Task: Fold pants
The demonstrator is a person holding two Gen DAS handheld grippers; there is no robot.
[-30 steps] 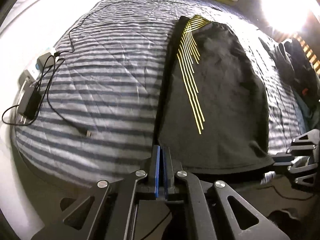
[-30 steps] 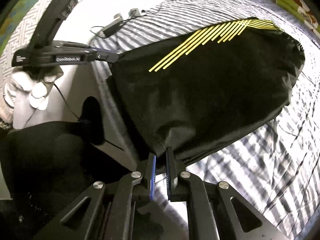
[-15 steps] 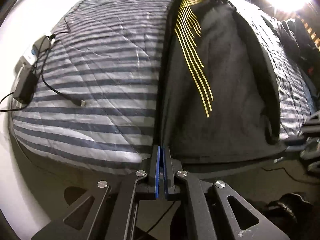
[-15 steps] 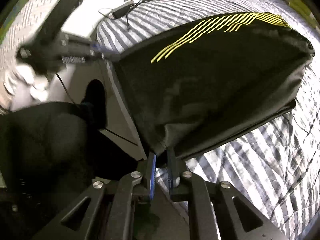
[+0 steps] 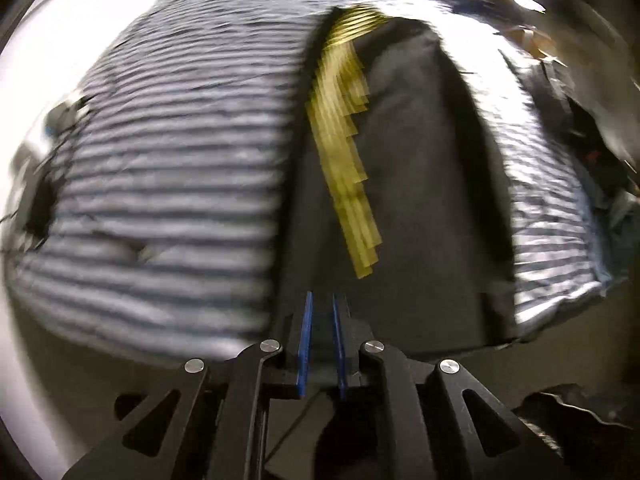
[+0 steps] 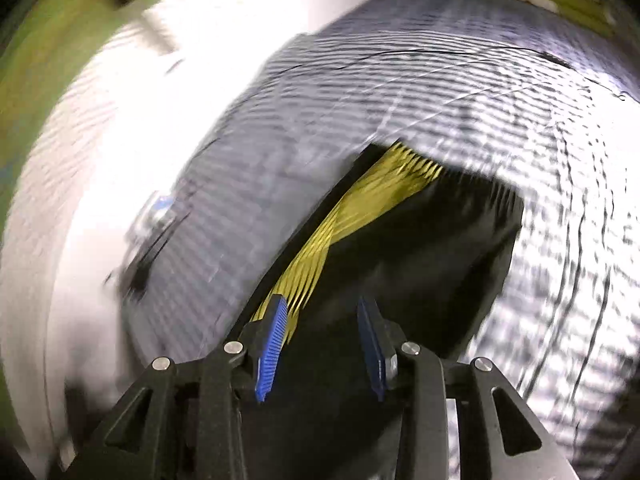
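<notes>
1. My left tongs [image 5: 322, 340] stand a narrow slit apart at the near edge of the bed [image 5: 160, 184], their jaws having just been opening. No cloth shows between the blue pads, so I read this as a let-go.
2. My right tongs [image 6: 322, 344] stand well apart over the pants' [image 5: 420, 200] near end, jaws just opened too, pads pressing on nothing. Both pictures are blurred.
3. The pants lie flat on the striped bed, right of its middle, their near hem at the bed's near edge. My guess: I drew them taut and straight here so the next fold falls square.
4. Their long axis runs from the near edge toward the far edge. The yellow stripes [image 5: 344, 168] run along it on the left side, fanning at the far end.
</notes>
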